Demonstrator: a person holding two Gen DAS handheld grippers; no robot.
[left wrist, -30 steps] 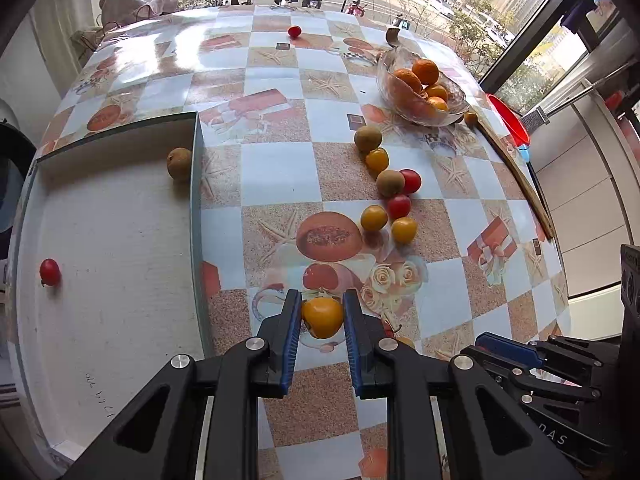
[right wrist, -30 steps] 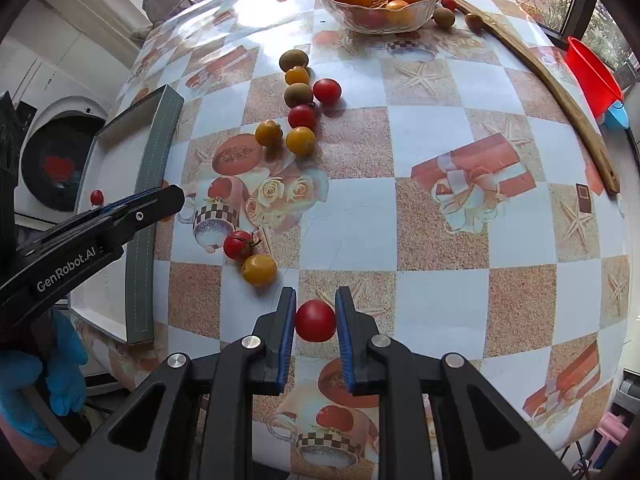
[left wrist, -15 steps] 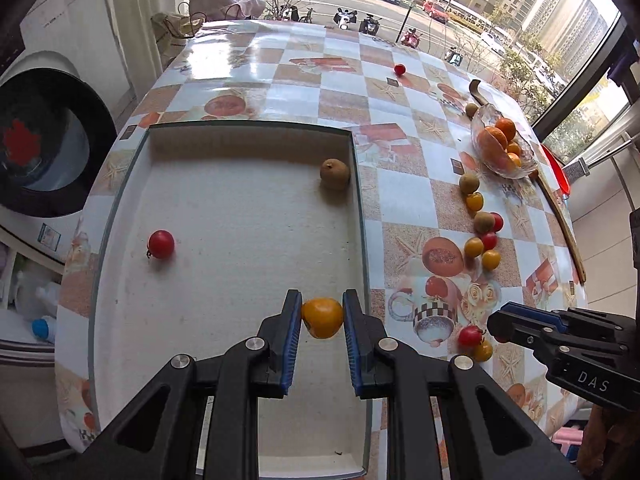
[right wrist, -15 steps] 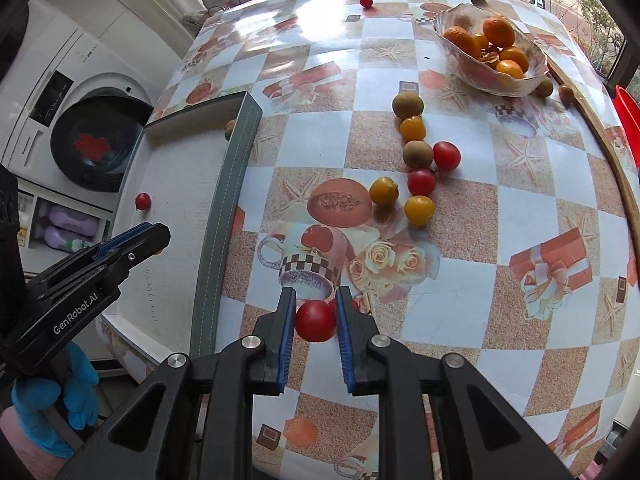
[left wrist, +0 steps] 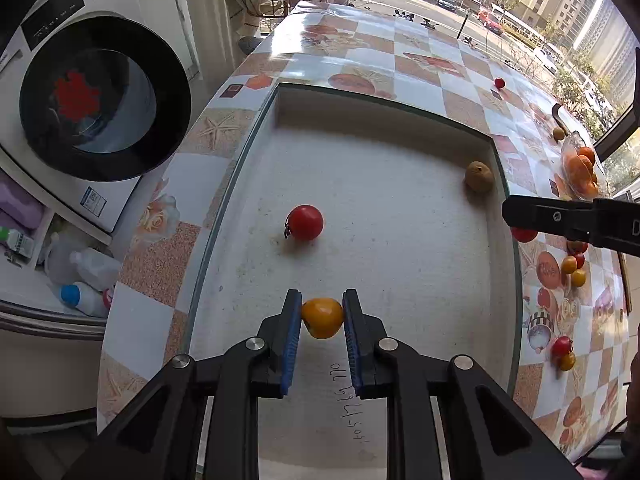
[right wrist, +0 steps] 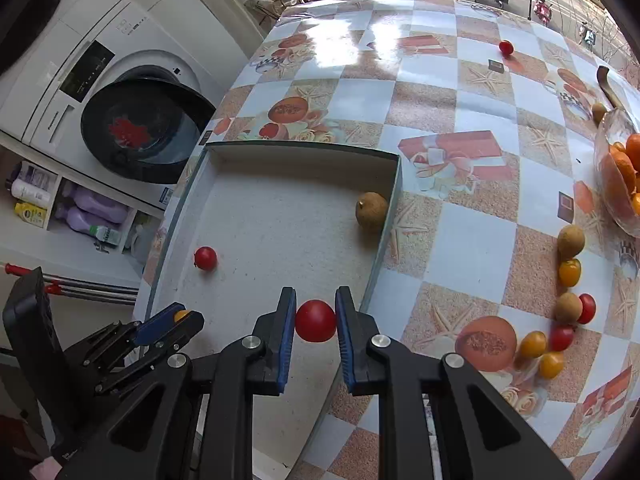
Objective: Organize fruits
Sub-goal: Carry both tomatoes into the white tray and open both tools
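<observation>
Now pinching a yellow tomato (left wrist: 322, 317) between left fingers (left wrist: 291, 322), over the white tray (left wrist: 400, 184); pinching a red tomato (right wrist: 315, 320) between right fingers (right wrist: 286, 326), above the tray's right rim.

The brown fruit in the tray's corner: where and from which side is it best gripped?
Grip the brown fruit across its round middle, coming from above. It sits near the tray wall, so fingers likely fit better along the wall than across it.

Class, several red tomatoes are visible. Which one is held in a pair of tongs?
The red tomato clamped in the right tongs, over the tray edge. The other red tomatoes lie loose in the tray or on the table.
</observation>
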